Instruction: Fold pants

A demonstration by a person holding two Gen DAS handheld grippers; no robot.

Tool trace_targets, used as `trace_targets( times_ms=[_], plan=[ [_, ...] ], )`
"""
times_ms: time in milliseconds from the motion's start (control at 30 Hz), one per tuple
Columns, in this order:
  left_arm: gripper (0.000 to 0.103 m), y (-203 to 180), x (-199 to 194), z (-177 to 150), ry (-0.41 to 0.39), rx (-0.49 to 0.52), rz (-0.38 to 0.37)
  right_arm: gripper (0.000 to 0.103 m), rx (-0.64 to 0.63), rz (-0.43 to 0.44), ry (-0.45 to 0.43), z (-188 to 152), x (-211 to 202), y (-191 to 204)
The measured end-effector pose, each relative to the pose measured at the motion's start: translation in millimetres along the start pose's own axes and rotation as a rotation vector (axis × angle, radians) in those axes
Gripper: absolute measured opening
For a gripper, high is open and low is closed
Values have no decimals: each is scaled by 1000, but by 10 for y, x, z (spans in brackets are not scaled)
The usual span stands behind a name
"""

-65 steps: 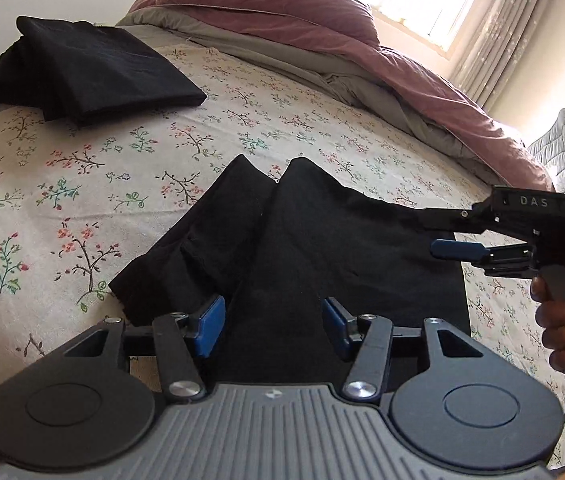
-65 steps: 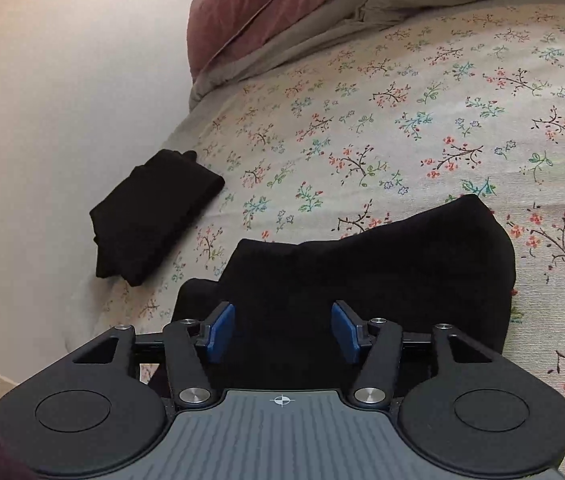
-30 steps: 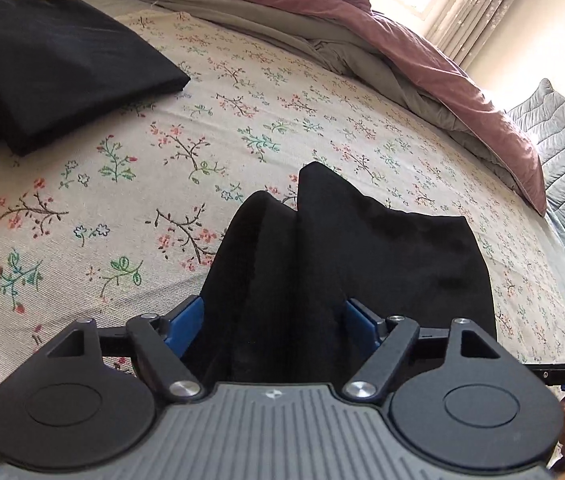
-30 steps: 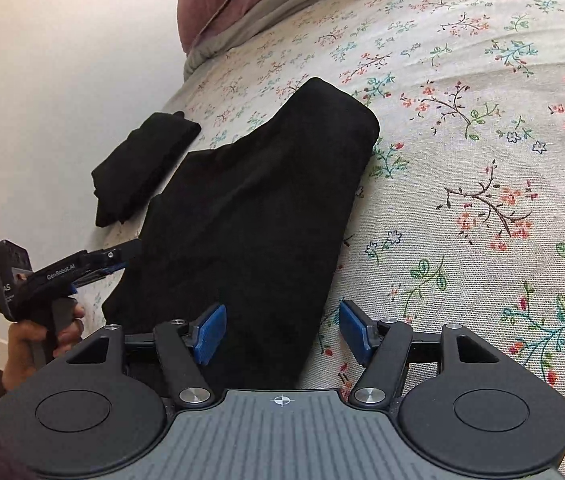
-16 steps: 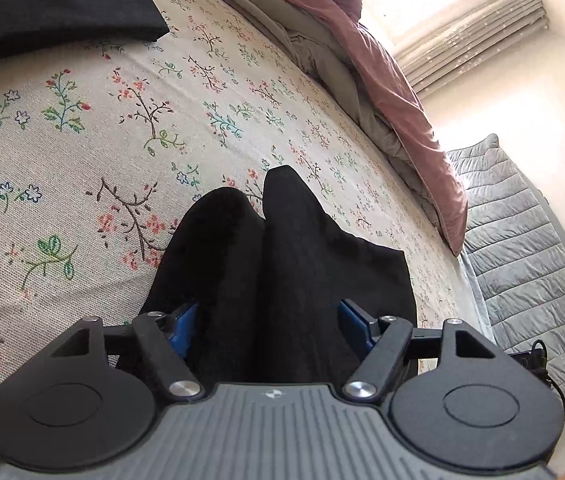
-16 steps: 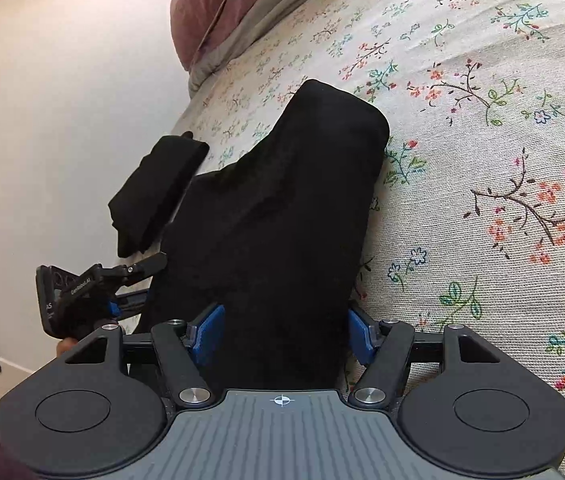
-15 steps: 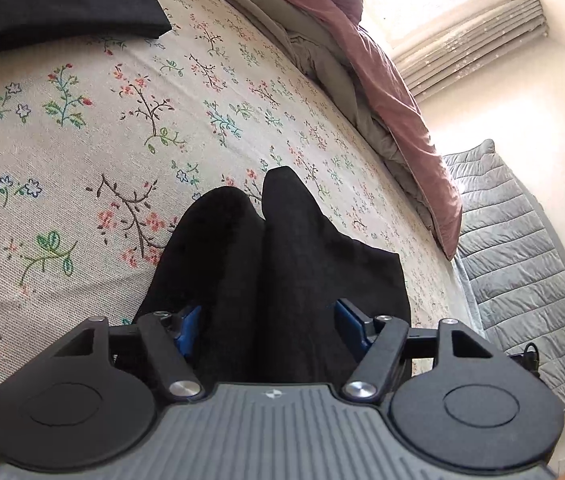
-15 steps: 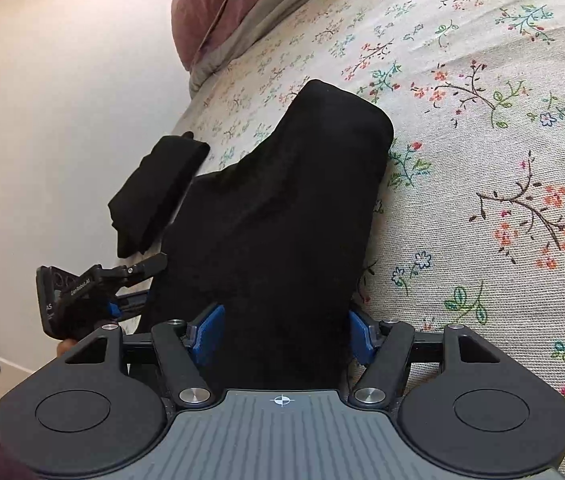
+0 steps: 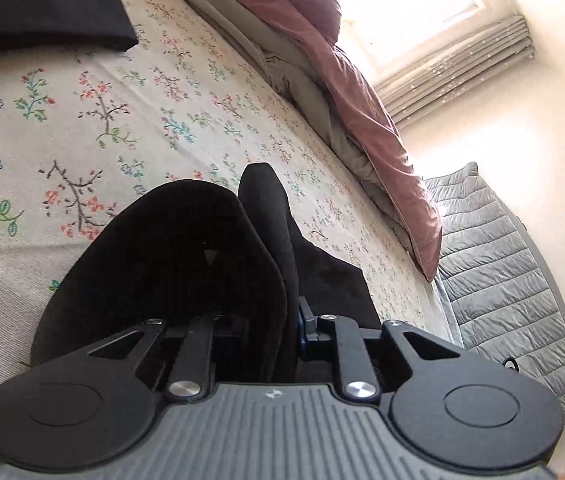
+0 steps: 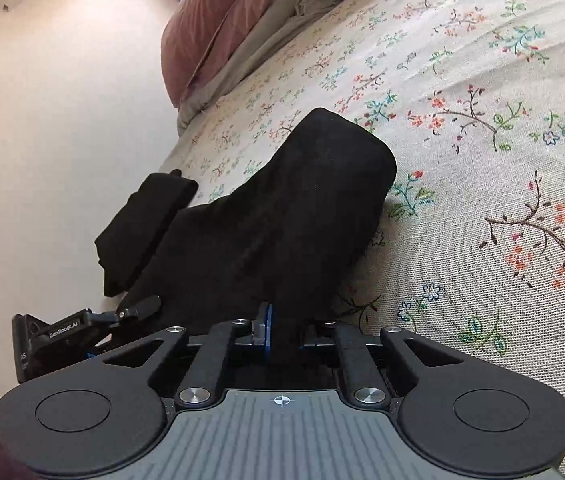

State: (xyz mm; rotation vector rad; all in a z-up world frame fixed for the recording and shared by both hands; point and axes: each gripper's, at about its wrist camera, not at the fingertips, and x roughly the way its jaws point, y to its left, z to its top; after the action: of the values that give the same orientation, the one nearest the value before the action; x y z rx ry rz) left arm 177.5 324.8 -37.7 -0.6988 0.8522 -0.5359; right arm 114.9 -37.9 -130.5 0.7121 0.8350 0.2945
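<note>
A: A bed under a floral sheet (image 9: pixel 82 128), pink duvet (image 9: pixel 322 64) heaped at the far side, and the black pants (image 10: pixel 282 232) lying at the near edge. Who's got hold of them?

B: Both. The left gripper (image 9: pixel 270 332) has just closed on a bunched fold of the near hem; the right gripper (image 10: pixel 282 328) has just pinched the other near corner.

A: Advice?

B: I'd lift both corners evenly. The cloth is soft, matte and limp, so it sags. Another folded black garment (image 10: pixel 142 224) lies far left.
</note>
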Motion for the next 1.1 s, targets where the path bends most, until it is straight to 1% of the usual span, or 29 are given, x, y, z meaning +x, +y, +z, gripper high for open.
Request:
trace_targets(
  times_ms=[33,133,233,367,500,600,733,800,900,1000,1100],
  plan=[
    [31,-137,18,-18,1,38,5,11,-9,7,-17,-2,-49,24],
    [31,-428,107,-81,4,86,-2,11,-28,15,-51,4,-207,86],
    [31,-663,253,-157,4,102,-28,11,-52,9,-90,61,-453,95],
    [31,-935,542,-252,20,112,-83,11,-58,-10,-144,226,-895,-9],
    [30,-1216,919,-384,48,122,-140,11,-60,-51,-193,405,-1368,-219],
    [30,-1422,1269,-510,70,115,-183,11,-60,-102,-225,557,-1717,-449],
    [30,-1626,1688,-634,75,114,-217,11,-54,-170,-246,784,-2024,-784],
    [30,-1698,1847,-648,68,115,-224,11,-51,-187,-258,909,-2103,-944],
    [30,-1730,2012,-614,42,111,-229,11,-54,-185,-282,1097,-2161,-1164],
    [30,-1720,2153,-553,-5,89,-232,11,-70,-164,-314,1312,-2095,-1333],
    [30,-1649,2244,-479,-39,78,-223,11,-100,-149,-330,1498,-1919,-1378]
  ],
)
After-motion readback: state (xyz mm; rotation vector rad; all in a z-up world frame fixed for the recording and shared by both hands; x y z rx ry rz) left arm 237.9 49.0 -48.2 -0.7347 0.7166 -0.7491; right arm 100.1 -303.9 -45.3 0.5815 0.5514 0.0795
